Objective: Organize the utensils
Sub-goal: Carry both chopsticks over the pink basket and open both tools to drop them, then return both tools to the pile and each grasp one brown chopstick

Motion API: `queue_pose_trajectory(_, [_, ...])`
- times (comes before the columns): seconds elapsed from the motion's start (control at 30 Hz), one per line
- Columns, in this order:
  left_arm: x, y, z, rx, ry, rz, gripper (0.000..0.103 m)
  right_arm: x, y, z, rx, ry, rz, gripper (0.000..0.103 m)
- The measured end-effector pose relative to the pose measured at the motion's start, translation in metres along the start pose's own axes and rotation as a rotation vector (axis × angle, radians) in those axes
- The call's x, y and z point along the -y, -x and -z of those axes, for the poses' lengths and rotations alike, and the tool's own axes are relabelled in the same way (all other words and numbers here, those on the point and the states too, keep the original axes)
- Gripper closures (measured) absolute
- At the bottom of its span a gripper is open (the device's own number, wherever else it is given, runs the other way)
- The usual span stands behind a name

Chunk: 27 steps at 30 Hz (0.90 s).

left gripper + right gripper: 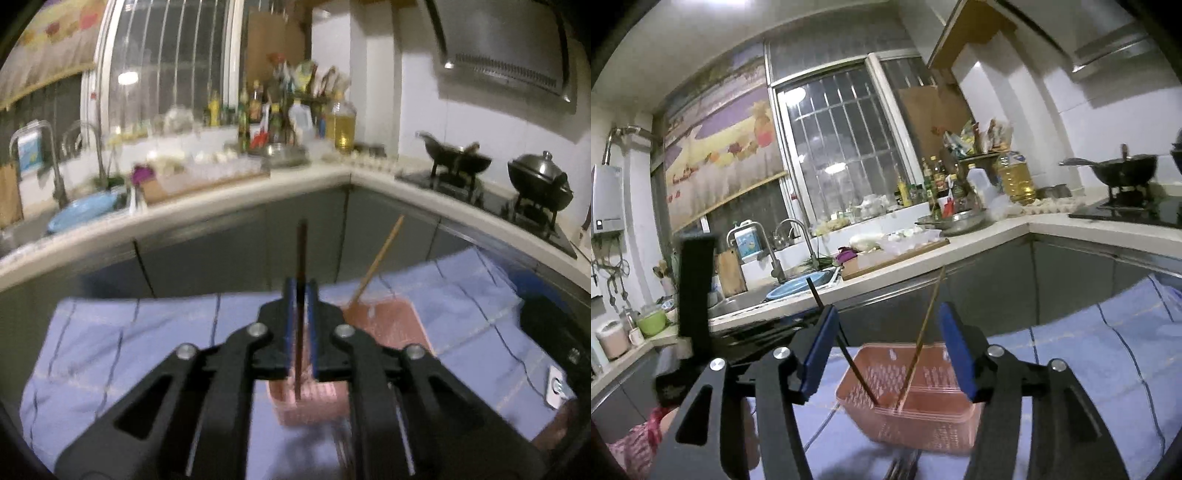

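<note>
A pink perforated basket [923, 406] stands on the blue checked cloth [1089, 350]; it also shows in the left wrist view [384, 325]. My left gripper [302, 291] is shut on a dark chopstick [301, 258], held upright with its lower end inside the basket. The same dark chopstick [846, 347] shows in the right wrist view, beside a light wooden chopstick [923, 332] that leans in the basket. The wooden chopstick [376, 262] also shows in the left wrist view. My right gripper [886, 332] is open and empty above the basket's near rim.
A kitchen counter [960, 243] runs behind the table, with a sink and blue basin [798, 288], a cutting board, bottles and an oil jug. A stove with black woks [539, 181] is at the right. More utensils [905, 469] lie at the bottom edge.
</note>
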State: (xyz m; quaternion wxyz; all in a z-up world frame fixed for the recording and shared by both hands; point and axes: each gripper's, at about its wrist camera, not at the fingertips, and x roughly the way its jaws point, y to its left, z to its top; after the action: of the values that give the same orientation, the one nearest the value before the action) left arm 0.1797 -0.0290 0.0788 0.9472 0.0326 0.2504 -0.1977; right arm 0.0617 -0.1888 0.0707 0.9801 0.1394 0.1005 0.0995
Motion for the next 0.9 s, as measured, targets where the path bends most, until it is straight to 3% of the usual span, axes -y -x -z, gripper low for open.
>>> queue_pose_trajectory(0.07, [-0.006, 0.010, 0.002, -0.006, 0.032, -0.015, 0.051, 0.002, 0.013, 0.017, -0.039, -0.012, 0.024, 0.045])
queue_pose_trajectory(0.13, [-0.013, 0.031, 0.002, 0.041, 0.053, -0.012, 0.047, 0.002, 0.017, 0.036, -0.113, -0.017, 0.048, 0.046])
queue_pose_trajectory(0.27, [-0.027, 0.082, 0.007, 0.129, 0.100, -0.007, 0.039, -0.001, 0.022, 0.091, -0.306, -0.005, 0.098, 0.058])
queue_pose_trajectory(0.43, [-0.042, 0.126, 0.041, 0.151, 0.148, -0.017, 0.039, -0.016, 0.031, 0.140, -0.487, 0.041, 0.115, 0.069])
queue_pose_trajectory(0.7, [-0.031, 0.126, 0.128, -0.053, 0.133, 0.041, 0.039, -0.029, 0.035, 0.189, -0.669, 0.078, 0.101, 0.078])
queue_pose_trajectory(0.8, [-0.008, 0.106, 0.164, -0.176, 0.090, 0.082, 0.040, -0.033, 0.036, 0.189, -0.657, 0.146, 0.169, 0.078])
queue_pose_trajectory(0.9, [0.010, 0.091, 0.190, -0.258, 0.058, 0.106, 0.047, -0.016, 0.040, 0.184, -0.643, 0.112, 0.234, 0.078])
